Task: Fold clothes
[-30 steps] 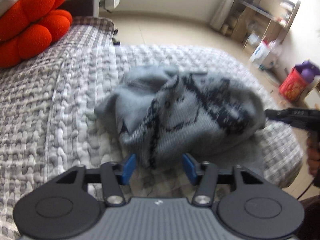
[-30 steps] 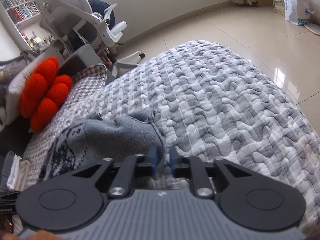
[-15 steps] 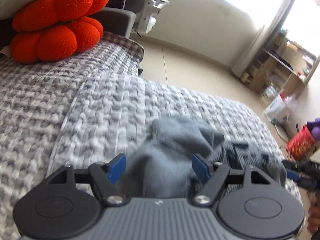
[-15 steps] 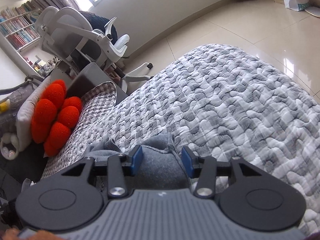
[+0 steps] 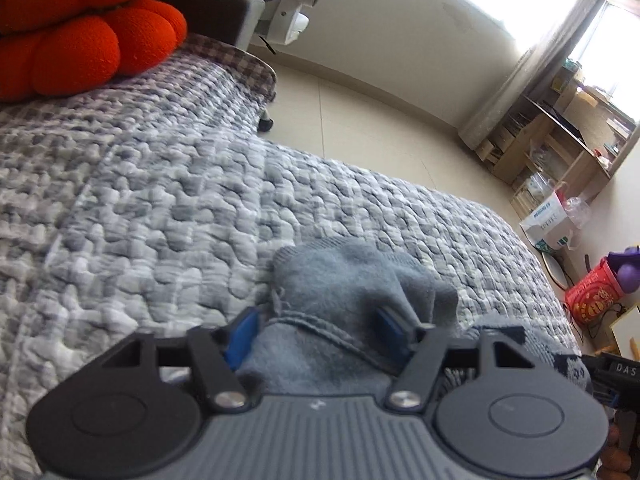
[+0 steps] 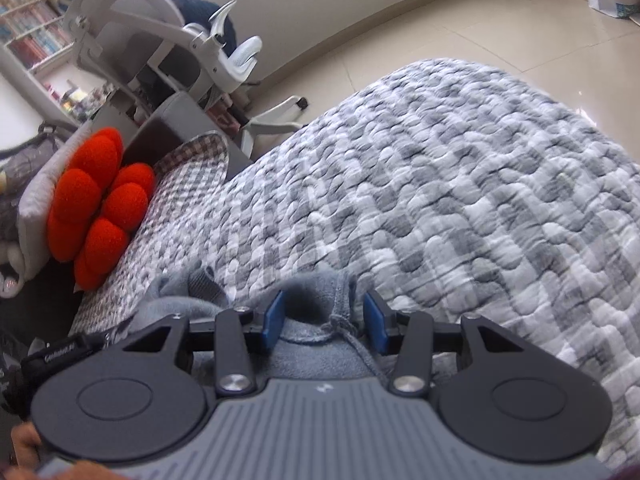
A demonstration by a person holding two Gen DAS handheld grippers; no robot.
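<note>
From the left wrist view we've got the grey quilted bed point(image 5: 168, 208) with the grey sweater point(image 5: 344, 280) bunched between the spread fingers of our left gripper point(image 5: 316, 326); we'd say close on one hem layer only. The right wrist view is similar: right gripper point(image 6: 325, 316) spread apart, knit sitting between its pads.

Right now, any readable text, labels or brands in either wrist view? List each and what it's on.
"DAS": white letters, cut off at the frame edge, on the black device at the right of the left wrist view.
White lettering on the black device at the left of the right wrist view: too blurred to read.
Blue print on the white cardboard box on the floor: too small to read.
</note>
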